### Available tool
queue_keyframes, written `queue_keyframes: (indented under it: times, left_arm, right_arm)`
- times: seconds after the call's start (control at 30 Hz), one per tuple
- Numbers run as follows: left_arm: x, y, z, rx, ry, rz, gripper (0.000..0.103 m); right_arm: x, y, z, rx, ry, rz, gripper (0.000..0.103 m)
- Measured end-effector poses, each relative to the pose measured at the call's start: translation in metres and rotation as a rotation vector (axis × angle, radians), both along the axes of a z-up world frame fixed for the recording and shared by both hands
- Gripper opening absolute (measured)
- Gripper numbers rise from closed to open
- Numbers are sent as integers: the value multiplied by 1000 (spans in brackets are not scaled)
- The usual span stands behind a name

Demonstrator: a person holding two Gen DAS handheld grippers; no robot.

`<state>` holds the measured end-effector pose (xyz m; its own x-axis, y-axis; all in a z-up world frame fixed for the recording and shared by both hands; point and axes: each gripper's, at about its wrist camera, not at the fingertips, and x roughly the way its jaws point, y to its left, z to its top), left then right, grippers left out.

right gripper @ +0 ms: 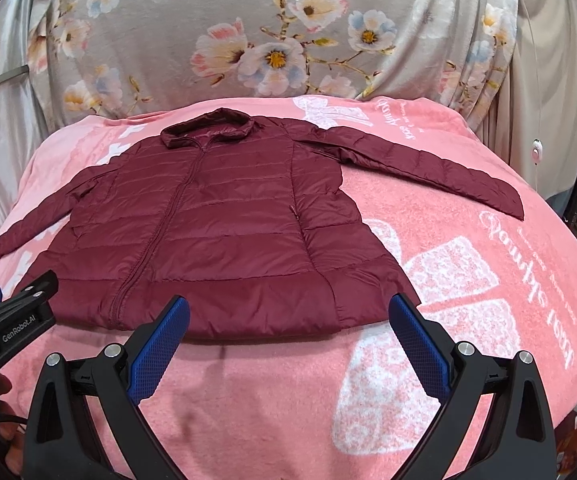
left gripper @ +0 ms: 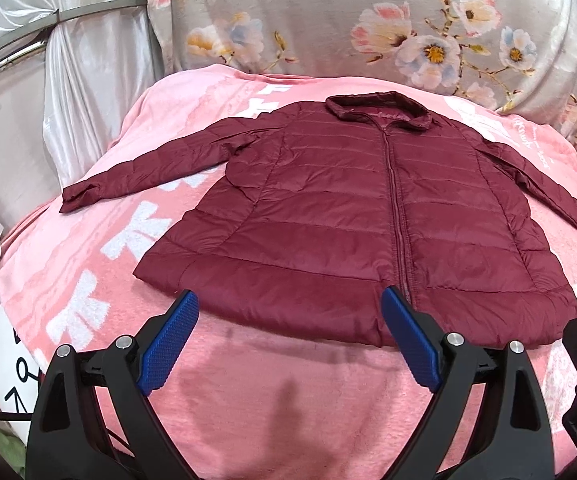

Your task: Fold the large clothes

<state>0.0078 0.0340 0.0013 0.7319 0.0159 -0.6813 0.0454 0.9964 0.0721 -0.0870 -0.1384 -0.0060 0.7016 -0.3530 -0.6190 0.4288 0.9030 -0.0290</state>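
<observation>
Nearest, the left gripper point(left gripper: 290, 304) and right gripper point(right gripper: 290, 308) hover with blue-padded jaws spread wide, holding nothing, just short of the hem. Beyond them a maroon quilted jacket point(left gripper: 352, 216) lies flat, zipped, sleeves stretched left and right, on a pink blanket point(left gripper: 288, 400). Farthest hangs a floral cloth point(right gripper: 272, 40).

near: bare pink blanket point(right gripper: 272, 408) below hem | centre: jacket point(right gripper: 224, 232) spread flat | rear: floral drape point(right gripper: 272, 40)
</observation>
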Motion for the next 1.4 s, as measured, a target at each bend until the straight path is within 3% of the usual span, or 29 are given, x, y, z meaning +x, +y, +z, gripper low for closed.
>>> queue_keyframes:
  times: [1.4]
  left_arm:
    - [4,-6,-10,15,22,-31,90]
  right_arm:
    - [8,1,-14,-6,29,17,98]
